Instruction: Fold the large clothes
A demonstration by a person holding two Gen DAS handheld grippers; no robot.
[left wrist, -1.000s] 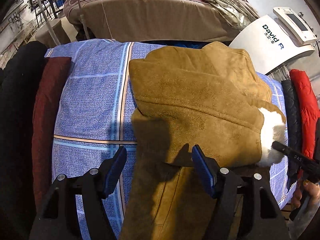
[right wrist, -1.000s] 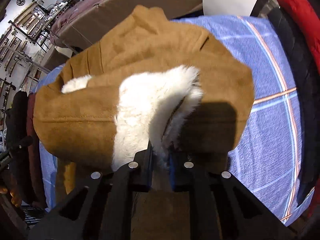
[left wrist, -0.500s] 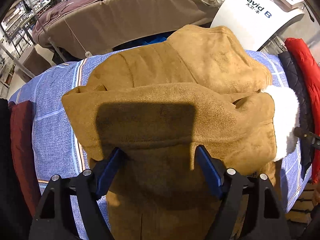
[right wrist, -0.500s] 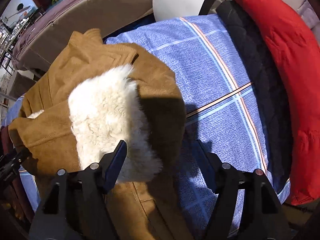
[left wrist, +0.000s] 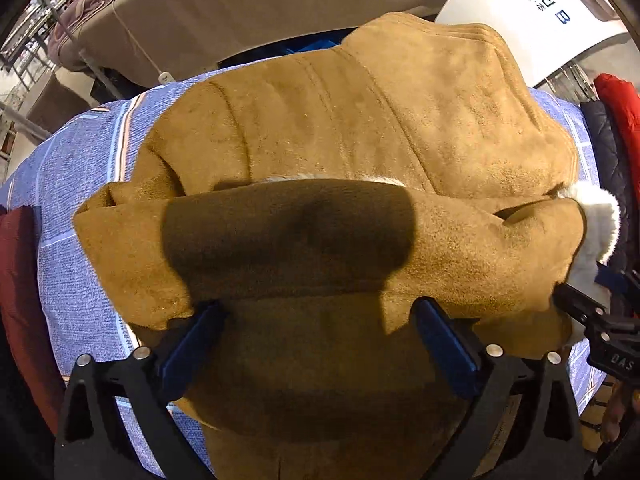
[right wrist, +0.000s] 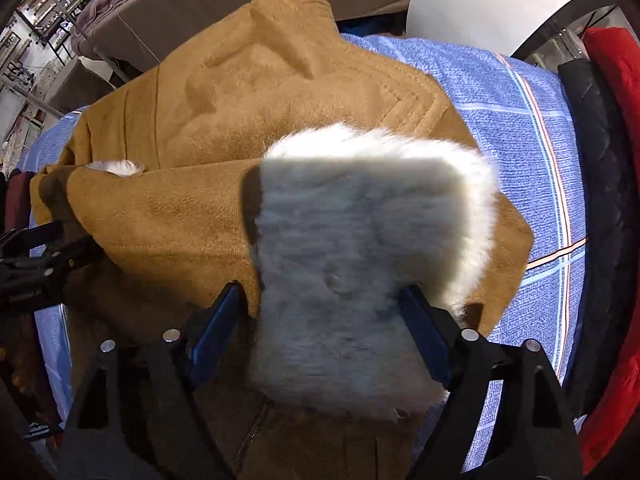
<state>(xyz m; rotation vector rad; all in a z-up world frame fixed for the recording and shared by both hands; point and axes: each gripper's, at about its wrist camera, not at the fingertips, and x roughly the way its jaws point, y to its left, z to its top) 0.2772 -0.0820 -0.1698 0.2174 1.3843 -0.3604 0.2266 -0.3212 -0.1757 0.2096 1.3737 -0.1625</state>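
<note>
A tan suede jacket (left wrist: 360, 128) with white fleece lining lies folded on a blue checked sheet (left wrist: 80, 184). Its folded-over part forms a thick roll across the middle. My left gripper (left wrist: 320, 336) is open, its blue pads either side of the roll's near edge. My right gripper (right wrist: 324, 320) is open, its jaws either side of the white fleece cuff (right wrist: 360, 248) at the jacket's (right wrist: 248, 96) right end. The right gripper also shows at the right edge of the left wrist view (left wrist: 600, 320). The left gripper shows at the left edge of the right wrist view (right wrist: 32, 256).
A red padded garment (left wrist: 624, 108) and a dark quilted one (left wrist: 608, 148) lie along the sheet's right edge. A dark red garment (left wrist: 20, 280) lies at the left. A brown covered bed (left wrist: 240, 4) and a white machine (left wrist: 536, 20) stand beyond.
My right gripper has opened and let go of the fleece cuff. Both grippers have moved in over the jacket; the left one shifted right onto the folded roll.
</note>
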